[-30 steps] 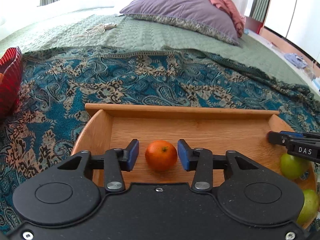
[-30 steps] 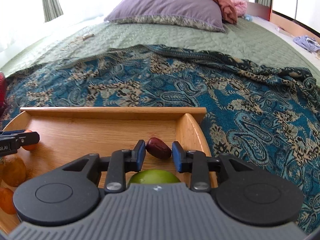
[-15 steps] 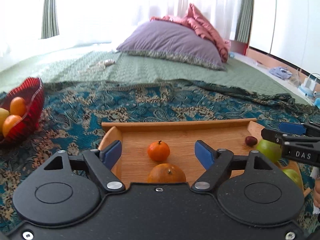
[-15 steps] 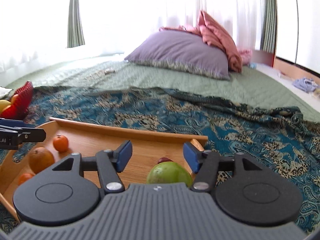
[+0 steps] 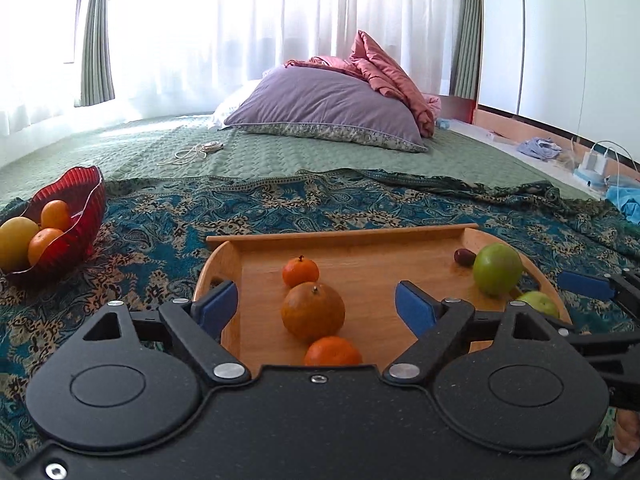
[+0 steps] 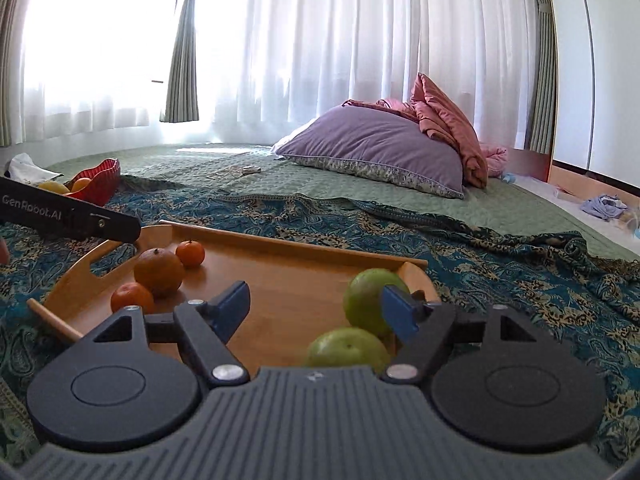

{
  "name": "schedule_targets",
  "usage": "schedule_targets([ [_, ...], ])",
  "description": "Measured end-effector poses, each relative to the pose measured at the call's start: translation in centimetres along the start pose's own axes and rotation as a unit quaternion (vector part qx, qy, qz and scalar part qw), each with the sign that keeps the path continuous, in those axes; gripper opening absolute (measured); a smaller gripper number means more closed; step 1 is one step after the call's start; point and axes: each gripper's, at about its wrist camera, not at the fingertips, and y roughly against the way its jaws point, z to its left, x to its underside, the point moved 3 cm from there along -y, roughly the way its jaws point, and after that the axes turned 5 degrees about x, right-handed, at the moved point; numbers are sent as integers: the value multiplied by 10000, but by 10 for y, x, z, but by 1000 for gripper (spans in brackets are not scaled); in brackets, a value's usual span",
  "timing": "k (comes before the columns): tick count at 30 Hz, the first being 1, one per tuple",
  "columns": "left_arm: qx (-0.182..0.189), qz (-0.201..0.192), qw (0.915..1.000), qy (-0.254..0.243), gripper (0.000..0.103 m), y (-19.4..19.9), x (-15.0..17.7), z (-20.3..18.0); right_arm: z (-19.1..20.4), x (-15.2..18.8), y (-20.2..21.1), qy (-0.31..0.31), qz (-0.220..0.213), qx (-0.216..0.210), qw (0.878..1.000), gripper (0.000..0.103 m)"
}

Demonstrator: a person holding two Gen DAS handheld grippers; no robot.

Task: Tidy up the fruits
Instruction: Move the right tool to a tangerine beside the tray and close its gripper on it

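Left gripper [image 5: 316,306] spread wide above the wooden tray [image 5: 360,236], empty; right gripper [image 6: 316,306] likewise apart. Oranges [image 5: 313,311] sit left; green apples [image 6: 372,300] right.

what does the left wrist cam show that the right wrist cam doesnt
Only the left wrist view shows the small dark red fruit in the tray's far right corner, and the inside of the red glass bowl.

Only the right wrist view shows the white cloth behind that bowl.

Both show the wooden tray, three orange citrus fruits along its left side, two green apples on its right, and the purple pillow. Both grippers are open and empty.
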Motion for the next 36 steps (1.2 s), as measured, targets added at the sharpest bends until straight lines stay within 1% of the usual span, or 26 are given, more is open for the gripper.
schedule_targets([
  [5, 149, 73, 9999, 29, 86, 11, 19, -7, 7, 21, 23, 15, -28, -85, 10000, 87],
  [7, 214, 163, 9996, 67, 86, 14, 26, -8, 11, 29, 29, 51, 71, -245, 9997, 89],
  [10, 257, 231, 9993, 115, 86, 16, 35, -9, 19, 37, 35, 92, 188, -428, 9989, 90],
  [14, 237, 261, 9993, 105, 86, 21, 44, -10, 29, 45, 44, 101, 181, -563, 9982, 90],
  [18, 224, 317, 9992, 132, 87, 24, 53, -10, 37, 52, 47, 56, 321, -742, 9967, 90],
  [23, 104, 349, 9992, 152, 87, 26, 64, -7, 53, 62, 51, 270, 405, -958, 9942, 90],
  [25, 55, 376, 9992, 138, 87, 26, 67, -6, 60, 65, 51, 295, 444, -1061, 9929, 80],
  [26, 42, 384, 9992, 132, 87, 26, 68, -6, 62, 66, 51, 282, 476, -1106, 9923, 78],
  [28, 34, 378, 9992, 134, 87, 27, 69, -4, 67, 69, 52, 242, 495, -1156, 9918, 69],
  [29, 33, 370, 9992, 131, 87, 27, 69, -4, 69, 69, 52, 235, 494, -1171, 9916, 67],
  [31, 22, 337, 9993, 132, 87, 28, 70, -3, 72, 70, 52, 227, 480, -1207, 9913, 57],
  [35, 17, 264, 9994, 209, 87, 31, 71, -2, 78, 69, 48, 261, 473, -1212, 9911, 50],
  [36, 30, 257, 9994, 239, 87, 32, 71, -2, 78, 69, 46, 245, 490, -1200, 9913, 46],
])
